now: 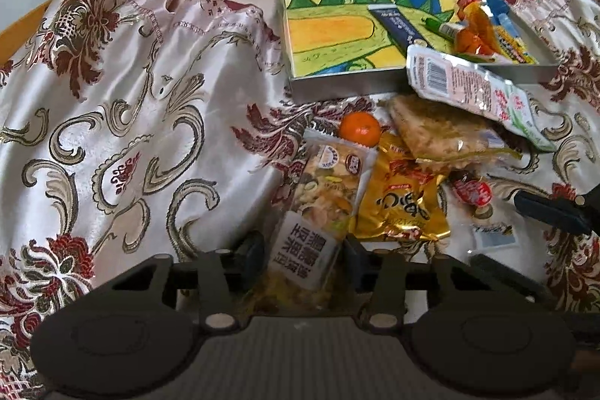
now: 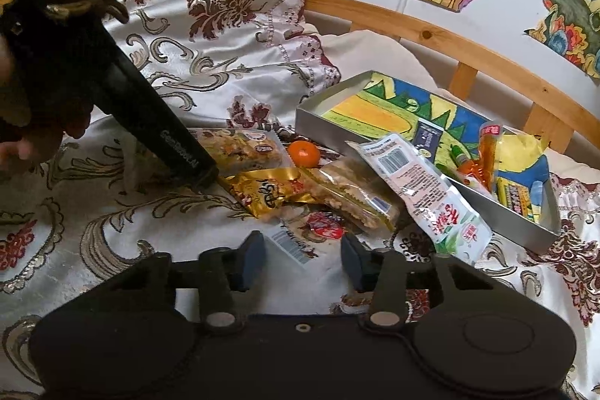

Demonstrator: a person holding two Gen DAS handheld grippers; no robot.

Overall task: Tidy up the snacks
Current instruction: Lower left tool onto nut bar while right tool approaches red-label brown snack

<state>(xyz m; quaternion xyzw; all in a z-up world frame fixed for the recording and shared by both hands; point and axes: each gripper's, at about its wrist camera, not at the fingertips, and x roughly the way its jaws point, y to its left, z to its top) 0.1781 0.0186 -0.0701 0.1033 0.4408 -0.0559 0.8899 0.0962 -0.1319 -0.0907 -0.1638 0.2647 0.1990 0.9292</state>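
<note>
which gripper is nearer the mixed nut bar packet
Left. The left gripper has the nut bar packet between its fingers; the right gripper sits farther off, by the red-labelled packet.

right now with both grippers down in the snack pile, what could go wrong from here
The left gripper straddles the nut bar packet, whose far end sits against the gold packet; lifting may drag it. The white pouch leans over the box rim and could slide off. The tangerine might roll on the cloth.

Bedspread [image 1: 131,122] left of the snack pile [image 1: 405,156] lies open.
</note>
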